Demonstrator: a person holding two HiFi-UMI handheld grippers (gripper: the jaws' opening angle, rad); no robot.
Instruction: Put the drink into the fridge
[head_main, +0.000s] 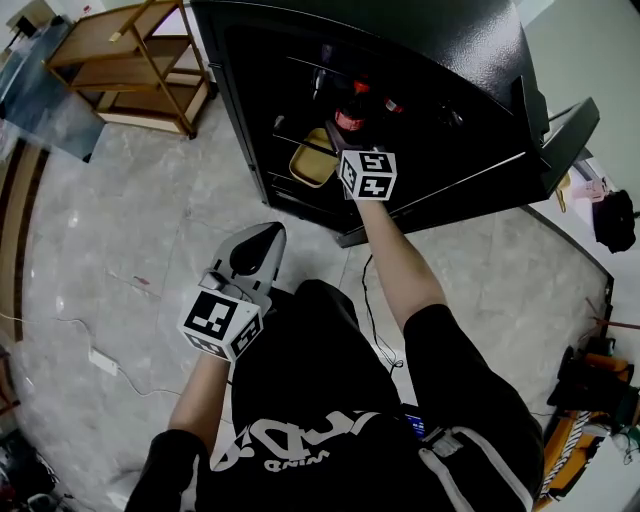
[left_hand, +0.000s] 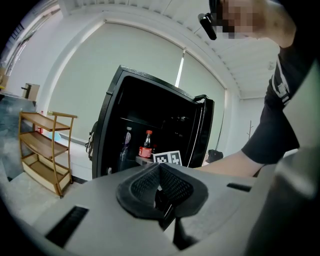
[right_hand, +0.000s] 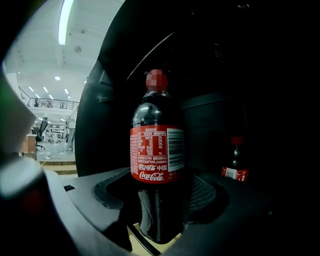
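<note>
Holding the cola bottle upright by its lower body, my right gripper has its jaws clenched on both sides of it, below the red label. I think this grasp puts the heavy part low, so the bottle does not tip. In the upper middle of the head view this gripper reaches, on a stretched arm, into the open black fridge, and the drink is inside the dark compartment. At the right of the right gripper view a second bottle stands deeper inside. I judge that I hold mine apart from it to avoid a knock. Whether the base touches a shelf, I cannot tell. My left gripper, at the lower left of the head view, hangs low by the person's side. Its jaws are pressed together on nothing, because one tool is enough here.
</note>
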